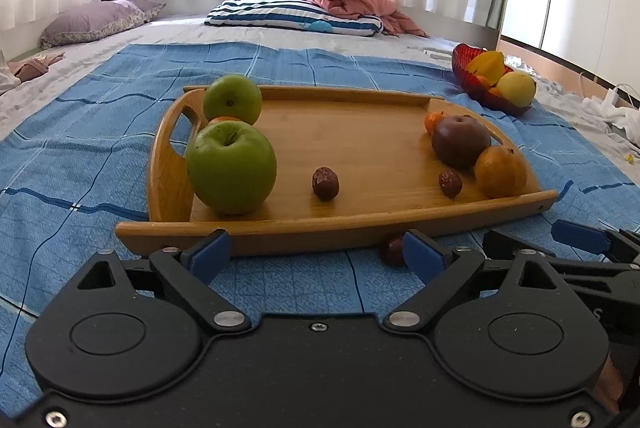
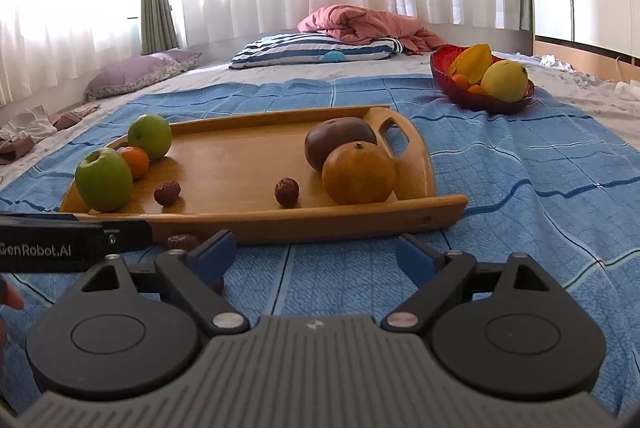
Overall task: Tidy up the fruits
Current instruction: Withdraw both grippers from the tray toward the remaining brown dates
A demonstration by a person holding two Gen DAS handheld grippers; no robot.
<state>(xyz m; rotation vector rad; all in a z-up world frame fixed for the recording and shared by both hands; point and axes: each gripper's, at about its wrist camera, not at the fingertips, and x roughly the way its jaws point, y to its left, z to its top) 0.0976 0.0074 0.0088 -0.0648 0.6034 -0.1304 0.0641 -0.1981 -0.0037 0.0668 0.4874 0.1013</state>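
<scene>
A wooden tray (image 1: 360,148) lies on a blue blanket. On its left stand two green apples (image 1: 231,168) with a small orange (image 1: 224,119) between them. A dark red fruit (image 1: 460,142) and a large orange (image 1: 500,172) sit at its right, and two red dates (image 1: 325,183) lie near its front rim. Another date (image 1: 392,248) lies on the blanket, just beside the right finger of my left gripper (image 1: 316,248). That gripper is open and holds nothing. My right gripper (image 2: 314,254) hovers open before the tray (image 2: 240,156), also holding nothing.
A red bowl (image 2: 444,68) with a starfruit, a yellow fruit and small oranges stands on the blanket behind the tray to the right. Pillows and a pink quilt (image 2: 360,24) lie at the bed's far end. Clothes lie at both edges.
</scene>
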